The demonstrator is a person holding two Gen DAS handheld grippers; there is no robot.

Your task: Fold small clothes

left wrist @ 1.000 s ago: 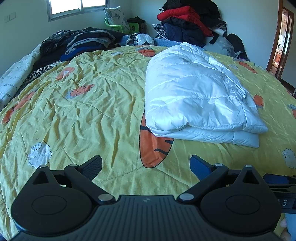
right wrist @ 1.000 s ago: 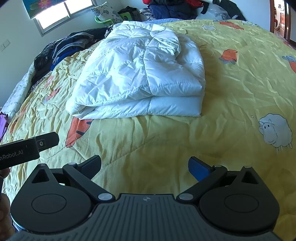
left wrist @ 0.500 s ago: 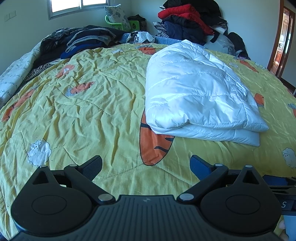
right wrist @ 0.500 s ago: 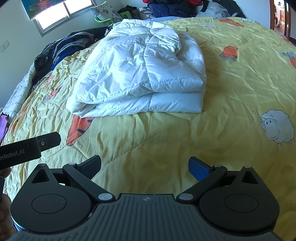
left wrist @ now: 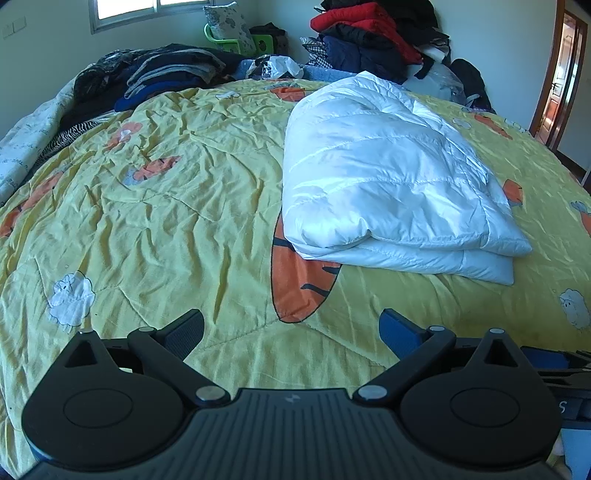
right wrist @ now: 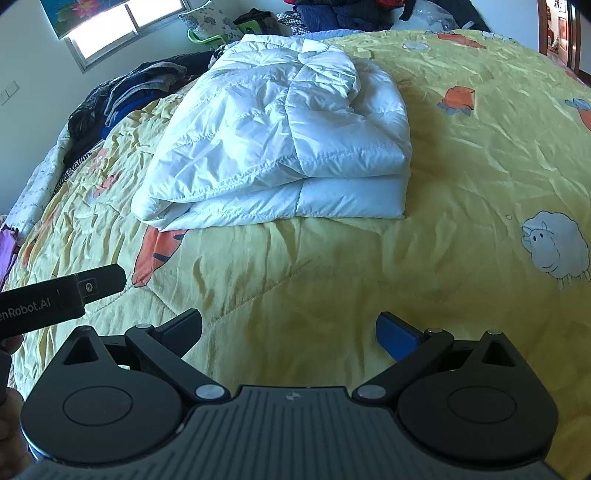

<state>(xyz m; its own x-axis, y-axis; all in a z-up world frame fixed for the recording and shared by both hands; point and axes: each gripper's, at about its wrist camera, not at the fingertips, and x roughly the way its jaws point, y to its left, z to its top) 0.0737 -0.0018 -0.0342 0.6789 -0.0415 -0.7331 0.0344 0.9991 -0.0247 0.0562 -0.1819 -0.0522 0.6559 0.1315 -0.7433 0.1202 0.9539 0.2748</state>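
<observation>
A white quilted puffer jacket (left wrist: 388, 184) lies folded into a thick rectangle on the yellow bedspread (left wrist: 166, 221); it also shows in the right wrist view (right wrist: 280, 144). My left gripper (left wrist: 291, 332) is open and empty, low over the bedspread, well short of the jacket's near left corner. My right gripper (right wrist: 288, 330) is open and empty, over bare bedspread in front of the jacket's folded edge. The left gripper's body (right wrist: 62, 295) shows at the left edge of the right wrist view.
A heap of dark clothes (left wrist: 159, 77) lies at the bed's far left. A pile of red and navy garments (left wrist: 365, 33) stands at the far side. A green chair (left wrist: 229, 38) is under the window. A door (left wrist: 557, 81) is on the right.
Both grippers have drawn back slightly from the jacket and tilted a little; the jacket has not moved. Both stay open.
</observation>
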